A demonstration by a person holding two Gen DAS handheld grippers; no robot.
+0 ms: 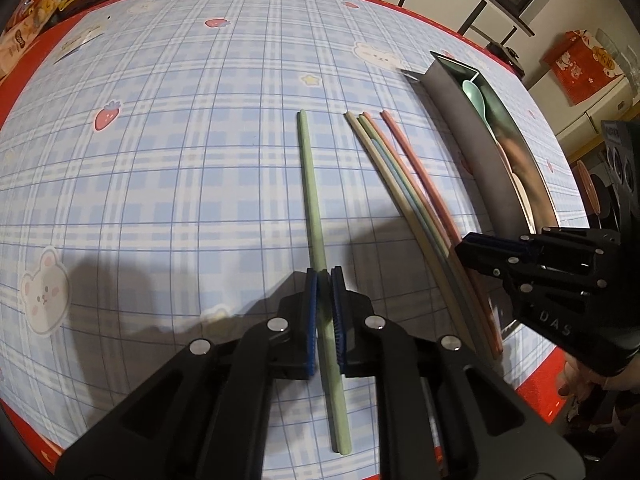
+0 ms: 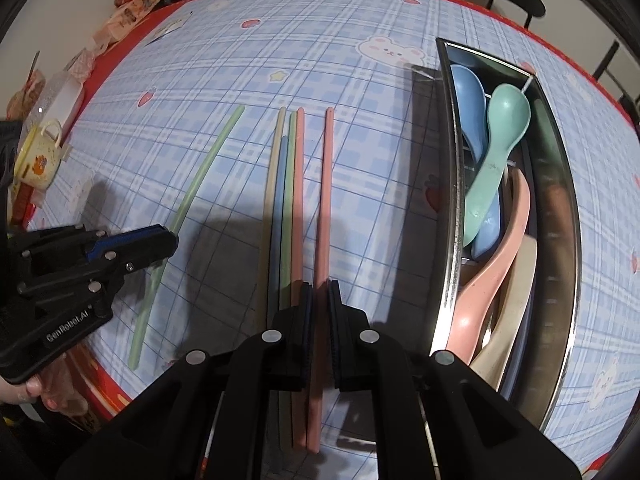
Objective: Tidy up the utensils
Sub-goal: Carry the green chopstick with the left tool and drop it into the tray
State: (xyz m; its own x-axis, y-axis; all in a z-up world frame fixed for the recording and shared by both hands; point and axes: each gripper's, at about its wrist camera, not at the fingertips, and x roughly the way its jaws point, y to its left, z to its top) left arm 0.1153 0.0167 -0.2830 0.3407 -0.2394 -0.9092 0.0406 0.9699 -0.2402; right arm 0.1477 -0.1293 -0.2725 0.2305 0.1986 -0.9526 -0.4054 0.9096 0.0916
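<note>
Gripping one chopstick in each gripper, with the steel tray as the likely destination.

Nearest in the left wrist view, the left gripper (image 1: 325,280) is clamped on the long pale green plastic chopstick (image 1: 314,200), which lies alone and flat on the blue plaid tablecloth (image 1: 160,160). The right gripper (image 2: 319,292) has its pads closed on the pink plastic chopstick (image 2: 325,200), the one nearest the tray, just beside the bundle of cream, blue, green and pink chopsticks (image 2: 285,208). Both tools sit low, fingers pointing along the sticks toward the far table edge. Beyond, to the right, the rectangular stainless steel tray (image 2: 450,208) holds pastel plastic spoons (image 2: 496,152). Judged step: pick-up, grips made near the sticks' near ends. The next move calls for a level lift, since held so far from the middle each stick may droop or pivot.
</note>
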